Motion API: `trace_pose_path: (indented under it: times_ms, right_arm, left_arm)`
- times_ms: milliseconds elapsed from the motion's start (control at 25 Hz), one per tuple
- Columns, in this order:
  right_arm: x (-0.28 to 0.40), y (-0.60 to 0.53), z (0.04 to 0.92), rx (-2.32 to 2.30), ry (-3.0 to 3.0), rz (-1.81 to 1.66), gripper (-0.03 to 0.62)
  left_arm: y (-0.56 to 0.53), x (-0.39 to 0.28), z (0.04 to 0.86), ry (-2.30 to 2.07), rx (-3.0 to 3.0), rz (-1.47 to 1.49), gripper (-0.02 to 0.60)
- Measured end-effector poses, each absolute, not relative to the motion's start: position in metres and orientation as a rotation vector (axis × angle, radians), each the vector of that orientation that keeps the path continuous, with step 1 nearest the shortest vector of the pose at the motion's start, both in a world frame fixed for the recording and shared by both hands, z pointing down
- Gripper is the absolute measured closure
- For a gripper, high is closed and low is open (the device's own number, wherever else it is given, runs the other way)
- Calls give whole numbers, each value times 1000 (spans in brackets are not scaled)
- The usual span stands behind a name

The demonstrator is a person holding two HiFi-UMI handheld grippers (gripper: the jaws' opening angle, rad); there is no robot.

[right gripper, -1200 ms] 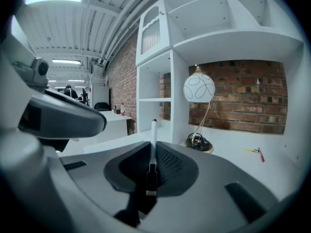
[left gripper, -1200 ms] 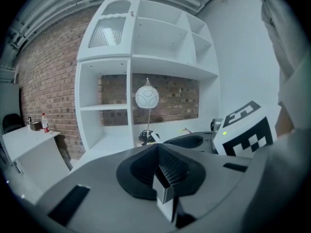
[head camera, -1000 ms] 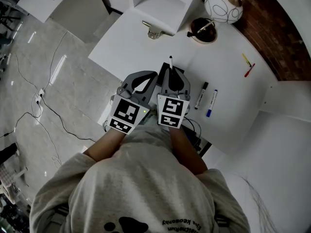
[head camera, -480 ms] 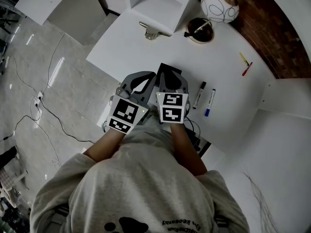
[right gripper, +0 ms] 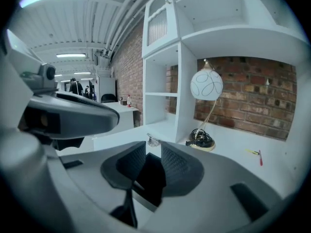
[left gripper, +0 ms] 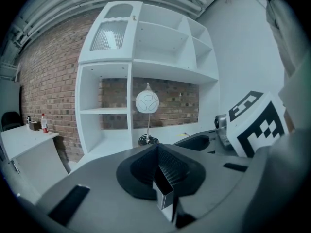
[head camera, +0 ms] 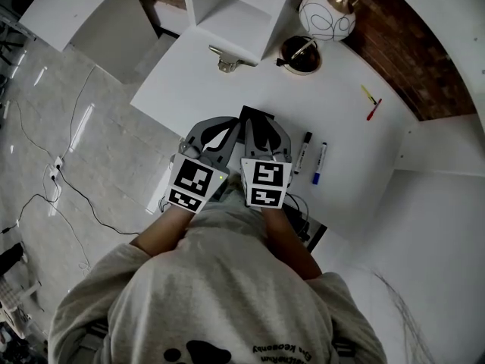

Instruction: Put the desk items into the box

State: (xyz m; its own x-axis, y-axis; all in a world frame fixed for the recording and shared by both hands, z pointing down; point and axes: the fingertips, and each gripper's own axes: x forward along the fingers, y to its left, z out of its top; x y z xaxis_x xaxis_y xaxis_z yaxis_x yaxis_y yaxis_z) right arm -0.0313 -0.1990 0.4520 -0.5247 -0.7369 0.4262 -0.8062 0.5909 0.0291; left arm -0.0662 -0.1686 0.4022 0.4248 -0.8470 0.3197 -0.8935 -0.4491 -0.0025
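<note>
A person in a grey sweatshirt [head camera: 220, 294] leans over a white surface [head camera: 348, 150], a gripper in each hand, the square-patterned cubes on both side by side just ahead of the sleeves. The left gripper [left gripper: 160, 171] has its jaws drawn together on a thin wall of the small black box [head camera: 254, 113], which sits on the surface at the tips of both tools. The right gripper [right gripper: 153, 154] is just beside it. Its jaws have just been opening and now stand wide, with the dark mouth of the box showing between the ribbed pads [right gripper: 177, 166], which do not press on it. Just to the right of the grippers, two desk items lie outside the box, close together and roughly parallel: a black marker [head camera: 303, 152] and a blue-capped marker [head camera: 318, 163]. Farther out toward the right edge, a yellow pen [head camera: 367, 95] and a red pen [head camera: 373, 110] rest near each other, well apart from the box. At the far side of the surface, a metal clip [head camera: 223, 61] lies by the foot of a white shelf unit [head camera: 235, 6]. Next to it stands a lamp [head camera: 326, 14] with a round white shade, a cord coiled on its dark base [head camera: 299, 54]. A brick wall [head camera: 409, 59] runs behind the lamp. To the left of the surface, thin cables [head camera: 68, 173] trail across the pale, glossy floor [head camera: 45, 112].
</note>
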Motion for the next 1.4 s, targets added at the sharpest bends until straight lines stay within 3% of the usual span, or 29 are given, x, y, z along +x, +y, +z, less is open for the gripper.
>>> trace_pose_path:
  times_ms: [200, 760, 1400]
  right_arm:
    - [-14, -191, 422, 1353, -2473, 193, 488]
    - [32, -168, 369, 1593, -2498, 94, 571]
    - [92, -158, 362, 1762, -2371, 94, 576]
  left_arm:
    - [-170, -58, 385, -1539, 2557, 376, 575]
    - [-163, -28, 354, -1483, 2678, 289, 575]
    - [-161, 27, 347, -1305, 2803, 268, 575]
